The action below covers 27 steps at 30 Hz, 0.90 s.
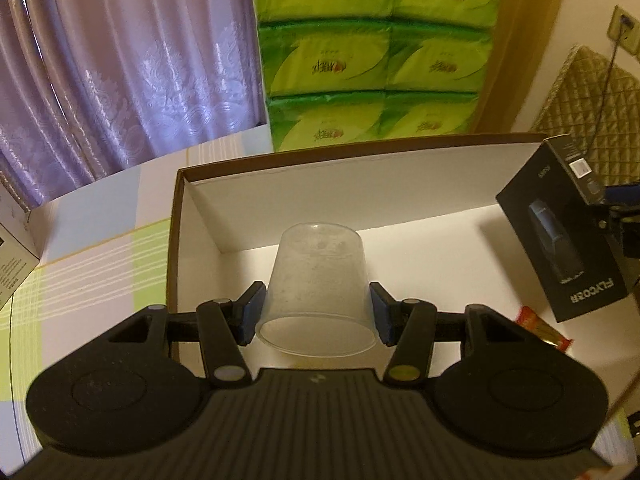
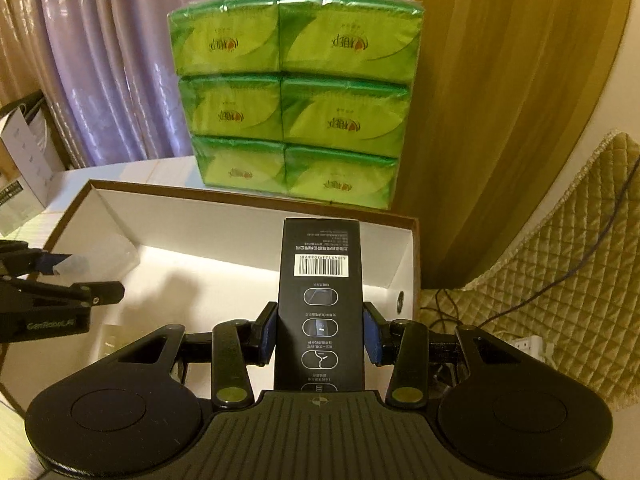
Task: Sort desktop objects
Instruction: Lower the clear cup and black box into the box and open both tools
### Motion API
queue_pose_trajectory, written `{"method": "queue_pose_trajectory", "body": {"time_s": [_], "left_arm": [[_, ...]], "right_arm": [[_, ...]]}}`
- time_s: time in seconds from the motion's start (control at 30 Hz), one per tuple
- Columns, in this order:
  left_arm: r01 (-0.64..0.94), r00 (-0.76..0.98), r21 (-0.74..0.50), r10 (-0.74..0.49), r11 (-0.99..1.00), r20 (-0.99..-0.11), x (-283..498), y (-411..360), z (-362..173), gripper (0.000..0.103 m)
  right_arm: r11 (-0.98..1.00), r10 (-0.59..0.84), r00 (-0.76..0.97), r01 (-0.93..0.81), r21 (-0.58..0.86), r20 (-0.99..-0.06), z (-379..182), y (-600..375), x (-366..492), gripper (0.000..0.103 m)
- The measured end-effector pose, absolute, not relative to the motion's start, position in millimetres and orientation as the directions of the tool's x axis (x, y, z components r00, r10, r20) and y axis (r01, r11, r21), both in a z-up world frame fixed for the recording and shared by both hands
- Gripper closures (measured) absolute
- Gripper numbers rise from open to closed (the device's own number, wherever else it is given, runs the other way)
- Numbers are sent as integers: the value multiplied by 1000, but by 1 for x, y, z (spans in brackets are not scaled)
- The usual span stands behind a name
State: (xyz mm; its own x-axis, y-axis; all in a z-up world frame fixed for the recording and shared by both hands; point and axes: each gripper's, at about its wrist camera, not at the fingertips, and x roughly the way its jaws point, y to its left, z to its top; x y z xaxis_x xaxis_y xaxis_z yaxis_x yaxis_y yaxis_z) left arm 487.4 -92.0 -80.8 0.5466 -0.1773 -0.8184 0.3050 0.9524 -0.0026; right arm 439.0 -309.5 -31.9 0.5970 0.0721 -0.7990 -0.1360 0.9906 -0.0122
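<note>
Your left gripper (image 1: 316, 314) holds a clear plastic cup (image 1: 318, 284) between its blue pads (image 1: 251, 312); the pads press on both sides of the cup near its rim, and the open mouth of the cup faces the camera. The cup hangs over the inside of a shallow cardboard box (image 1: 178, 216) with white walls and a brown edge, above the left part of its floor.

Your right gripper (image 2: 320, 330) is closed on a black carton (image 2: 322, 300). The carton stands upright between the fingers, and the side with the barcode faces the camera. It is above the right part of the same box (image 2: 404, 256). In the left wrist view, this carton (image 1: 560, 236) appears at the right, tilted, with a picture of a dark device and the word FLYCO on its front.

On the box floor, under the carton, lies a small red and gold packet (image 1: 542, 328), partly hidden.

The box rests on a table with a checked cloth (image 1: 92, 256) of green and white. Behind the box stands a stack of green tissue packs (image 2: 296, 100), touching or just beside its far wall. Farther back hangs a purple curtain (image 1: 120, 64), and to the right is a quilted gold cover (image 2: 560, 272).
</note>
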Motion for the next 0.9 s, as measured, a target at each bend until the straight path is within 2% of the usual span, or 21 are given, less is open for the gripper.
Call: {"method": "queue_pose_trajectory", "body": {"time_s": [0.53,0.9], "left_arm": [[286,477,45,-101,957,-873,520,-102,-127,53],[279,478,39,-104,960,-872,518,-101,-125,51]], "right_arm": [[990,55,569,-141,-31,-820,-55,-315,457,63],[990,40,564,-132,-42,-825,-61,-317,460,63]]}}
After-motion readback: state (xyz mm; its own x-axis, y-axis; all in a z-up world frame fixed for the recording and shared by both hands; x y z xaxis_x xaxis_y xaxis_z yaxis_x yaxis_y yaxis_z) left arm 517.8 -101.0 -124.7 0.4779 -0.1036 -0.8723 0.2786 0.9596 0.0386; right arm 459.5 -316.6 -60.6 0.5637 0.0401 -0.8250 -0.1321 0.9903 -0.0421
